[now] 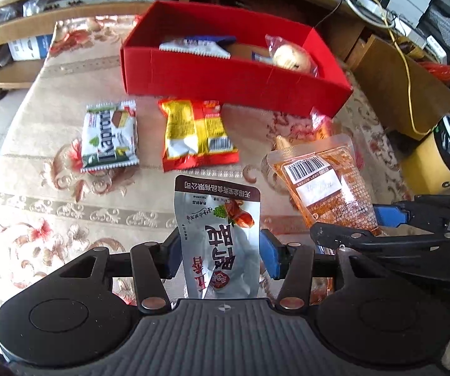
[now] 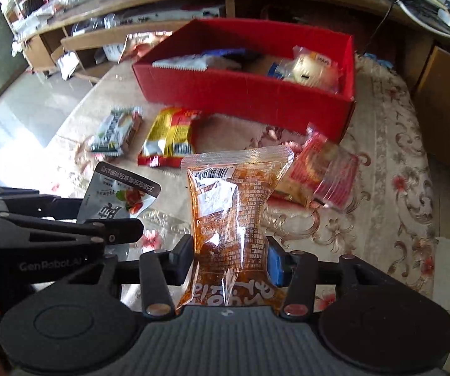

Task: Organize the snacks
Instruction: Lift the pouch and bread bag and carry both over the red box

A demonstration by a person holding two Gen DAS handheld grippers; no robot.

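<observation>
My left gripper [image 1: 220, 255] is shut on a silver snack pouch [image 1: 218, 235] and holds it above the table; the pouch also shows in the right wrist view [image 2: 121, 200]. My right gripper [image 2: 229, 261] is shut on an orange spicy-snack packet [image 2: 231, 206], also seen in the left wrist view [image 1: 322, 181]. A red box [image 1: 225, 72] at the back holds several snacks. A green-and-white wafer pack [image 1: 110, 136], a yellow-and-red packet [image 1: 193, 133] and a red clear-wrapped pastry [image 2: 322, 172] lie on the table in front of the box.
The table has a floral beige cloth [image 1: 68, 213]. Wooden shelves [image 1: 21, 31] and cables [image 1: 406, 72] stand behind it. A yellow container [image 1: 438, 163] sits on the floor at the right. The box also shows in the right wrist view [image 2: 250, 94].
</observation>
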